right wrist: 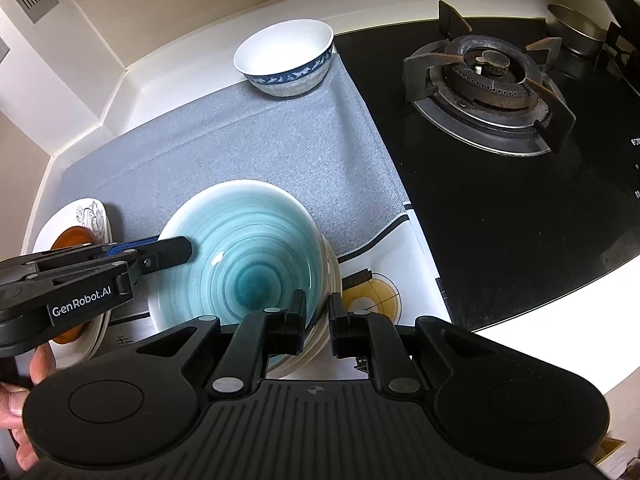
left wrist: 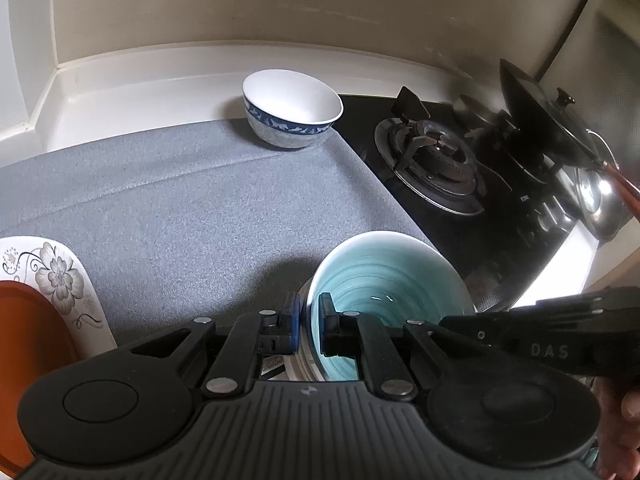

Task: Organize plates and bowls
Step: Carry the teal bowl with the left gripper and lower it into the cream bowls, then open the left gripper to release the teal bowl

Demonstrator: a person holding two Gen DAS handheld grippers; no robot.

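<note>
Two hand-held grippers pinch opposite rims of a teal bowl [right wrist: 244,264], the left gripper [left wrist: 309,322] and the right gripper [right wrist: 318,322] each clamped shut on its edge (a two-sided hold that likely keeps the wide dish level). The bowl sits on a stack of pale dishes at the near edge of a grey mat [right wrist: 248,144]. A blue-banded bowl [left wrist: 290,114] waits at the mat's far edge beside the stove [right wrist: 488,76]. Only the right view shows the stack overlapping a patterned cloth [right wrist: 404,248]; the left view shows the flowered plate [left wrist: 60,276] far more clearly.
</note>
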